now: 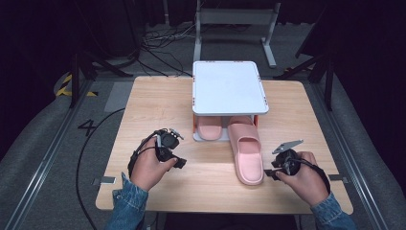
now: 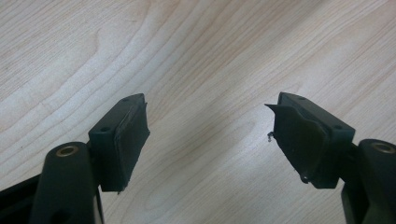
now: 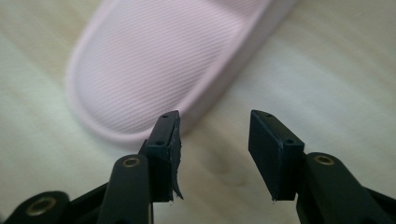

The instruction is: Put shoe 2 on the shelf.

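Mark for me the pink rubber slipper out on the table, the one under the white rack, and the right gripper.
Pink rubber slipper on the table [image 1: 249, 155]: high view, strap.
Pink slipper under the white rack [image 1: 209, 128]: high view, heel.
Right gripper [image 1: 269, 173]: high view, between the fingertips.

Tucked under the white shelf rack [image 1: 229, 86], a second pink slipper [image 1: 209, 128], heel end poking out, the rest hidden by the top board. In the right gripper view, the nearer pink slipper [image 3: 159, 70] blurred and soft, cut off by the top edge, strap out of frame. Rack's rear legs screened by its own top. Dim floor beyond the table [image 1: 143, 105], cables [image 1: 160, 45] too dark to follow.
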Tool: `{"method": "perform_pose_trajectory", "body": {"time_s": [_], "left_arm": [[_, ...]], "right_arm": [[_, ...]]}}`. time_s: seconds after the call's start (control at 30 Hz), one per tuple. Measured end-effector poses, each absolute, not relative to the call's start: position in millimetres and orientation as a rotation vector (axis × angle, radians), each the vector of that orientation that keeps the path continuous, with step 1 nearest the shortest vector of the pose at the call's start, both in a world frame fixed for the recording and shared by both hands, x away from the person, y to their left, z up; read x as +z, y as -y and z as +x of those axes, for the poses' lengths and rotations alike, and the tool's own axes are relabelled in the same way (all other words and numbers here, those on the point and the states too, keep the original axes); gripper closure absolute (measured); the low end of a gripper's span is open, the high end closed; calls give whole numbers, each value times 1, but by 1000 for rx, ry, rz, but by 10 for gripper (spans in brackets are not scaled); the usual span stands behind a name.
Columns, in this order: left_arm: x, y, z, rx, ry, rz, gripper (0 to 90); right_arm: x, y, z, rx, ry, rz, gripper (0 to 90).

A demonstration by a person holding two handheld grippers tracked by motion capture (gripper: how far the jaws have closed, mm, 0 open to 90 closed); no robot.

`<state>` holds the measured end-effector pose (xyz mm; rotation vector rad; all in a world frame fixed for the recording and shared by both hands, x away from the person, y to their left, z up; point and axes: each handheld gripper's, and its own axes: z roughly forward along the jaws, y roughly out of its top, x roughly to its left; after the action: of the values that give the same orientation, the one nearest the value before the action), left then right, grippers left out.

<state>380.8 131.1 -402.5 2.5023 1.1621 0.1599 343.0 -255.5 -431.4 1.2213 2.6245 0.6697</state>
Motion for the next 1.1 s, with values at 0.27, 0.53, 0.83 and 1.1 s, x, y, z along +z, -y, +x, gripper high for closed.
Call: {"method": "perform_pose_trajectory", "body": {"time_s": [0.27,0.53,0.83,1.1], "left_arm": [[-402,-130,381,159,-1161,2505,271],[-403,-130,381,159,-1162,2506,270],[-405,-129,381,157,-1167,2503,270],[-405,-130,380,158,-1171,2506,270]], "right_arm": [[-439,243,322,531,-2670,1249,469],[-449,229,312,500,-2693,1241,396],[-450,225,323,521,-2601,1302,417],[-443,221,342,580,-2536,1319,483]]}}
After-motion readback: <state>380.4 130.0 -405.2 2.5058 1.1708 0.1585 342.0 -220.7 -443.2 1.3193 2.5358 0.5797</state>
